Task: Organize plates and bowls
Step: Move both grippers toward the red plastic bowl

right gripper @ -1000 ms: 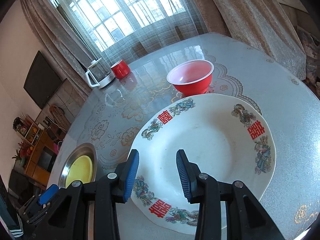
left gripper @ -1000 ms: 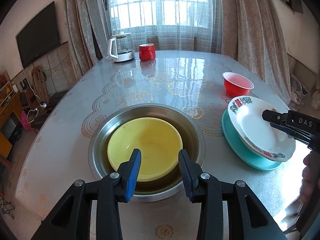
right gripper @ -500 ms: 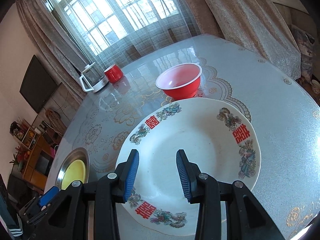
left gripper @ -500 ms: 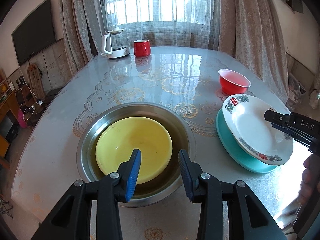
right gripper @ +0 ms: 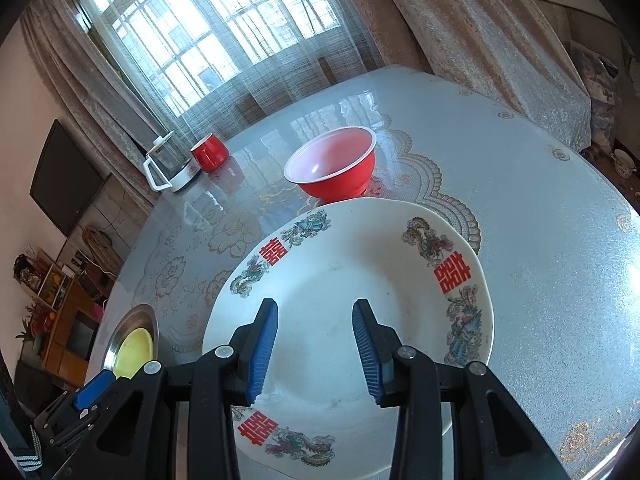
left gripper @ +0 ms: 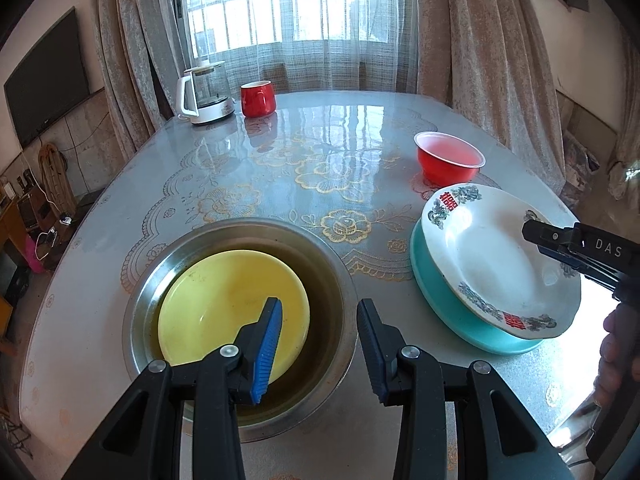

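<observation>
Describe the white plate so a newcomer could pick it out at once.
Start at the round table by the window. On its right side, just nearer than the red bowl, lies a teal plate. The white plate rests tilted on it, alone bearing red characters and dragons.

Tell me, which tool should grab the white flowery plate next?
The right tool, probably. It hangs open directly over the white patterned plate, which lies on the teal plate. The left tool is open over the yellow bowl in the round metal basin.
</observation>
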The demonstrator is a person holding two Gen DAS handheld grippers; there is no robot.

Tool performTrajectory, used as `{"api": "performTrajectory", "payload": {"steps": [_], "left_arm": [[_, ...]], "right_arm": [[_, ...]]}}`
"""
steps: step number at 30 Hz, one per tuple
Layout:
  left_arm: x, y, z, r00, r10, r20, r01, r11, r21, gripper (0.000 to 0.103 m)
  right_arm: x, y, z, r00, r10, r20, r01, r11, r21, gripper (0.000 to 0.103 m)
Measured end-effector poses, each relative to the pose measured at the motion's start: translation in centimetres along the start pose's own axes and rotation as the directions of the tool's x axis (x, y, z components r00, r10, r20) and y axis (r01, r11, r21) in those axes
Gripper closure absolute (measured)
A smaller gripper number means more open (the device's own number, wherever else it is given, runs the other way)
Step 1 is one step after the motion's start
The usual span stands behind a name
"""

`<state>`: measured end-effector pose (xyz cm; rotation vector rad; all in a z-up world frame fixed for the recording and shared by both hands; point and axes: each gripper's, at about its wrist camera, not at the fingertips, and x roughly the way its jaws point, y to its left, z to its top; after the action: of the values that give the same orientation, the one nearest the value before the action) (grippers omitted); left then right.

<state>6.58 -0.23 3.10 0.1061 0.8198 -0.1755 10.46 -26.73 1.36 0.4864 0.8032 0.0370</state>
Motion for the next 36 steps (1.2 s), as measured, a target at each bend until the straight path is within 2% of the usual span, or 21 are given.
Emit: {"api": "performTrajectory", "payload": {"steps": [10, 12, 16, 19, 24, 29, 32, 36], "left_arm": [[1.7, -1.3, 1.6, 0.996, -0.086, -0.026, 0.086, 0.996, 0.008, 0.063], [1.9, -1.4, 2.3, 0.993, -0.114, -0.019, 0.114, 0.993, -0.003, 0.060], [2.6, -1.8, 3.8, 0.983, -0.182, -0.021, 0.181, 0.982, -0.047, 0.054], [3.4, -2.3, 5.1, 0.969, -0.241, -0.046, 0.237, 0.968, -0.077, 0.054], [4.3, -3.6, 7.3, 0.965, -0.259, -0.040, 0.256, 0.964, -0.078, 0.054], [6.1, -4.5, 9.6, 0.971, -0.229, -0.073, 0.221, 0.970, -0.101, 0.056], [7.3, -4.7, 10.6, 0.971, -0.215, -0.101, 0.202, 0.971, -0.128, 0.056], [9.2, -5.4, 12.2, 0.958, -0.251, -0.135, 0.234, 0.963, -0.130, 0.057]], "right_arm": [[0.0, -1.7, 2.1, 1.000, -0.004, 0.013, 0.003, 0.999, 0.033, 0.064], [0.1, -2.1, 2.6, 1.000, 0.001, 0.011, -0.001, 0.999, 0.044, 0.064], [0.4, -2.9, 3.8, 1.000, 0.009, 0.012, -0.010, 0.997, 0.070, 0.064], [0.8, -3.5, 4.9, 1.000, 0.019, 0.015, -0.020, 0.996, 0.088, 0.064], [1.8, -4.1, 6.6, 1.000, 0.017, 0.024, -0.019, 0.996, 0.089, 0.066], [3.1, -4.4, 8.6, 1.000, 0.023, 0.010, -0.024, 0.996, 0.086, 0.073], [3.6, -4.6, 9.5, 1.000, 0.022, 0.005, -0.022, 0.997, 0.077, 0.073], [4.6, -5.3, 10.6, 0.999, 0.038, -0.019, -0.036, 0.995, 0.097, 0.073]]}}
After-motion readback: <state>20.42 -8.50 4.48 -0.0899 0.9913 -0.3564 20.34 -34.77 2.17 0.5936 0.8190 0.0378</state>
